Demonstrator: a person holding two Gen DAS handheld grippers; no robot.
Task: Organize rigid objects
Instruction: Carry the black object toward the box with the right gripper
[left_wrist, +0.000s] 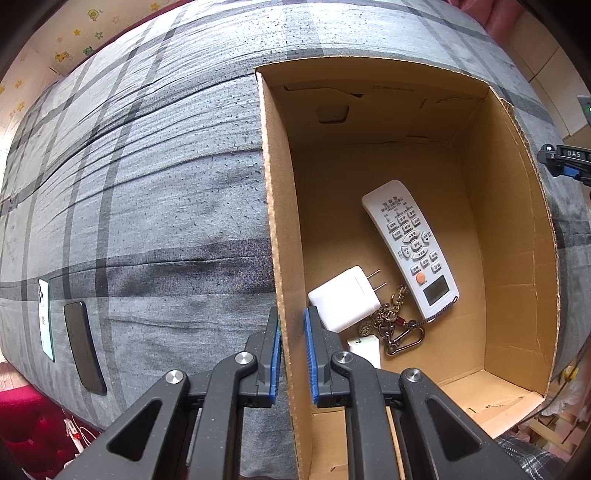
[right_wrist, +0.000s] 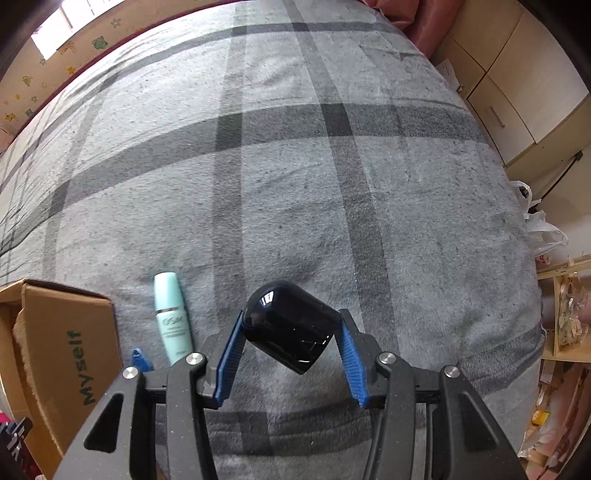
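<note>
Right tool clamped on a glossy black earbud case, tilted, raised above the bed. Left of that tool: the cardboard box, with a mint bottle lying between. Left tool pinching the box's wall.

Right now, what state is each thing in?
Box: open, wall clamped by left gripper.
Remote: in box, buttons up.
Charger: in box, prongs out.
Keychain: in box.
Black case: closed, gripped by right gripper.
Bottle: capped, lying on blanket.
</note>
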